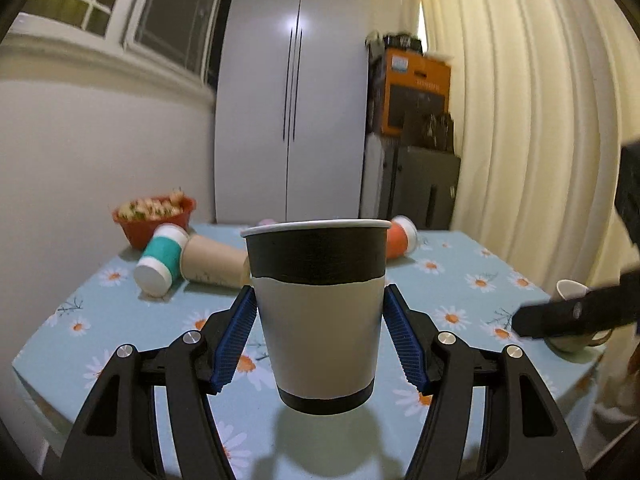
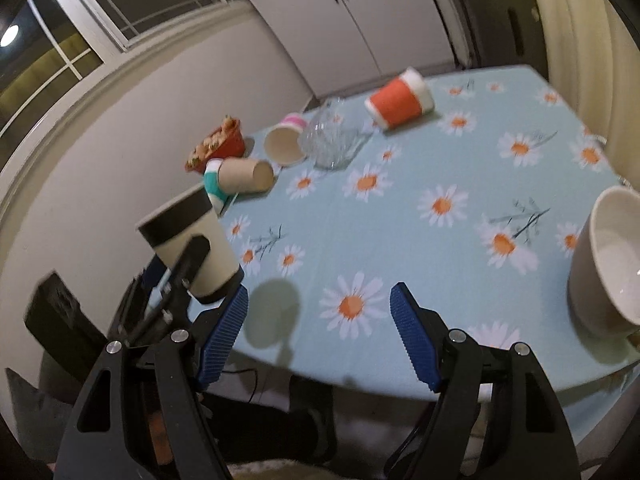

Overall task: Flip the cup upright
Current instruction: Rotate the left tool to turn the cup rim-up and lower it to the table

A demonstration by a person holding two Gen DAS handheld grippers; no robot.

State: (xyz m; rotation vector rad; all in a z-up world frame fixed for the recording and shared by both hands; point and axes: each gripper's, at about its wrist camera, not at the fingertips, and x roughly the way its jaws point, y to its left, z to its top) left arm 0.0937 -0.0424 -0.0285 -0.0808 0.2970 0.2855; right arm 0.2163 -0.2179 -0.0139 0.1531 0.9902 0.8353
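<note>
Currently the left tool (image 1: 320, 336) grips a black-and-cream paper cup (image 1: 318, 308), upright with its mouth up and its base raised above the daisy-print tabletop (image 1: 460, 280), a shadow beneath it. The right tool (image 2: 320, 336) is spread wide with nothing between its blue pads (image 2: 412, 340), near the tabletop's front edge beside a cream mug (image 2: 608, 264). Farther back lie a teal-banded cup (image 1: 160, 260), a brown cup (image 1: 216, 262) and an orange cup (image 2: 400, 100) on their sides, near a red bowl (image 1: 154, 216).

Table (image 2: 420, 240) under blue daisy cloth. Beyond the right fingertips: orange cup (image 2: 400, 100) on its side, glass bowl (image 2: 332, 140), pink-banded cup (image 2: 285, 142), brown cup (image 2: 246, 176), teal cup (image 1: 160, 260), red bowl (image 1: 154, 216). Right of them: beige mug (image 2: 608, 256).
</note>
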